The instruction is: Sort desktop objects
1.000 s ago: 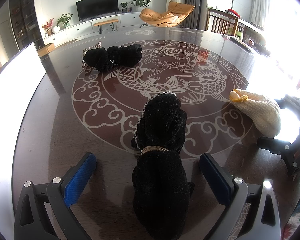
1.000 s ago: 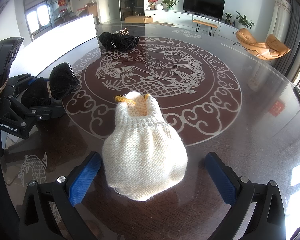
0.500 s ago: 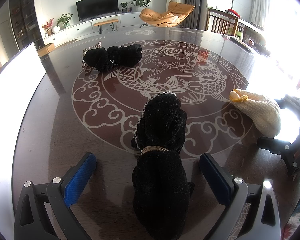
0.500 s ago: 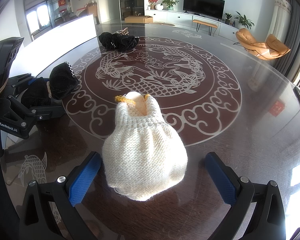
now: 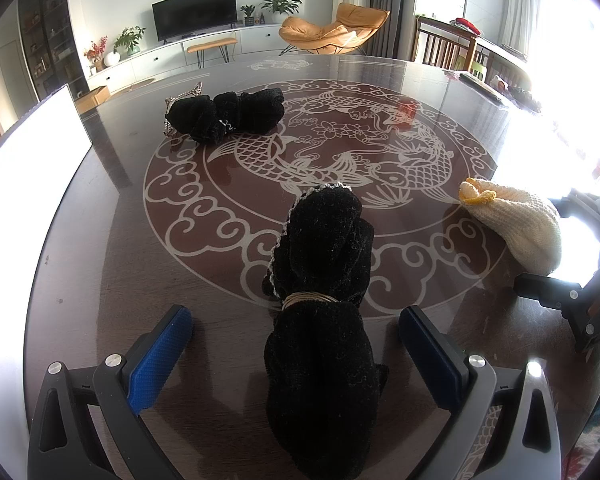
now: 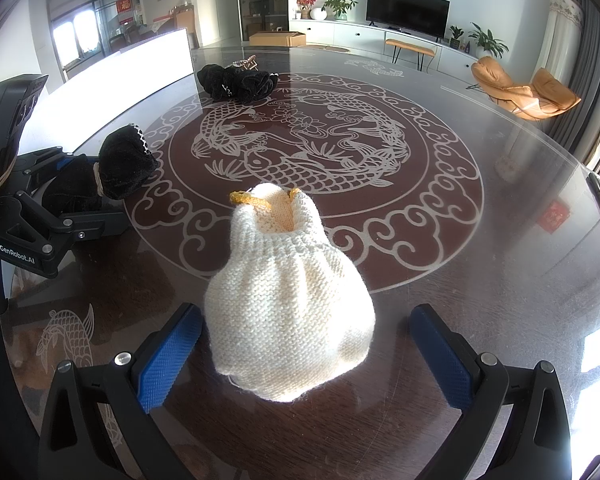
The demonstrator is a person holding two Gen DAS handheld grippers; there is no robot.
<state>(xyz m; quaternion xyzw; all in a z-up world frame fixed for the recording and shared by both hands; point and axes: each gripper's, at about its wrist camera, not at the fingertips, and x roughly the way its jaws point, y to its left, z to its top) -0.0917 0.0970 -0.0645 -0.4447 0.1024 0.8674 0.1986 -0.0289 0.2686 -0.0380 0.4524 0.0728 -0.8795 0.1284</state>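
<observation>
Your left tongs [image 5: 296, 344] sit wide open w/ the black velvet pouch [image 5: 324, 292] lying between the blue pads, nothing gripped; your right tongs [image 6: 306, 348] are open too, straddling the cream knit pouch [image 6: 288, 300], also not held. Both pouches rest on the glossy desk [image 6: 480, 260]. Risk, imo: soft fabric squashes, so if you close high you may pinch only loose cloth & it slips or sags out on the lift; the slick glass could let either pouch skid fwd as the pads close. Farther off, a second black bundle [image 5: 224, 116] lies near the far-left edge of the pattern, well apart.
</observation>
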